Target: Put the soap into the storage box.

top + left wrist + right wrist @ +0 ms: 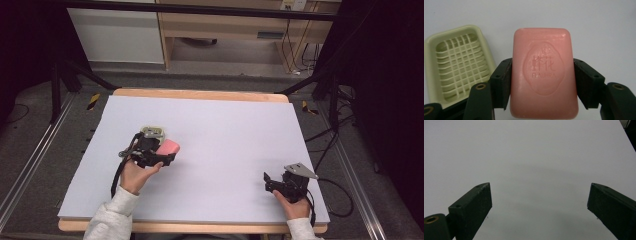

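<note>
the right gripper [272,181] sits at about 5 o'clock on the table [235,130], near the front edge, its jaws spread wide with only bare white surface between them in the right gripper view. the left gripper [167,159] is at about 8 o'clock, jaws clamped on the two long sides of the soap bar [544,72], which stands out from the jaws past its middle; in the high view the soap bar [168,147] appears pink at the jaw tips. handling judgement: the bar is a stiff, compact solid of moderate weight, smooth and waxy, so it is likely to slide under a light grip, and hard pressure may dent its edges or the embossed face. the present hold across the narrow width, on the flat flanks at mid-length, looks like the correct one; avoid the rounded corners, where the pads would cam off. beyond the jaws, at about 10 o'clock from the bar in the left gripper view, lies the soap dish [456,65], pale green, with a slotted grid floor and a raised rim, just beside the bar and apparently not touching it.
</note>
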### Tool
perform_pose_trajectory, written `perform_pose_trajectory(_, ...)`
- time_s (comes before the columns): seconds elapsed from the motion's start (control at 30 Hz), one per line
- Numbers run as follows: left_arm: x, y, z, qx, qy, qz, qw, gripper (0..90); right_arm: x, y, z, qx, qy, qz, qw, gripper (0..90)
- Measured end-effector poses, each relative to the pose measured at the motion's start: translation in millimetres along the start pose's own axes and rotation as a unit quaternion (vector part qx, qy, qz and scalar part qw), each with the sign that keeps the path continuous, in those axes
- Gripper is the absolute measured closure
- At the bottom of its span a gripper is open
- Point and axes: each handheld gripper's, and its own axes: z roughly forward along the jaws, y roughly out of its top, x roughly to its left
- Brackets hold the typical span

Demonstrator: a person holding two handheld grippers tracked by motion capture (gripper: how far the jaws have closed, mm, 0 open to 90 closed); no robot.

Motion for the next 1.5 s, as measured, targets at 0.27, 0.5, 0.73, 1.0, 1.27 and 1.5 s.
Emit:
perform_pose_trajectory(0.27,13.6,1.2,-1.8,-0.007,0.009,-0.017,0.9998,37.4,0.5,0.0,-0.6,-0.001,0.003,0.001,1.0000,5.9)
perform_pose_trajectory(0.5,22.4,1.1,-3.1,-0.009,0.015,-0.027,0.9995,37.4,0.9,0.3,-1.0,-0.002,0.004,-0.002,1.0000,5.9)
perform_pose_trajectory(0.73,33.0,6.0,-0.5,-0.012,0.026,-0.037,0.9989,37.4,2.0,0.5,-0.2,-0.002,0.007,-0.004,1.0000,5.9)
perform_pose_trajectory(1.0,44.9,12.1,0.3,-0.019,0.030,-0.050,0.9982,37.4,1.6,0.8,-0.2,-0.004,0.004,-0.003,1.0000,5.8)
perform_pose_trajectory(1.27,55.6,16.2,8.9,-0.022,0.041,-0.063,0.9970,37.4,1.2,1.1,1.0,-0.002,0.004,-0.001,1.0000,5.8)
perform_pose_trajectory(1.5,65.9,16.5,17.4,-0.015,0.051,-0.068,0.9963,37.4,1.6,1.3,1.0,-0.002,0.004,-0.003,1.0000,5.8)
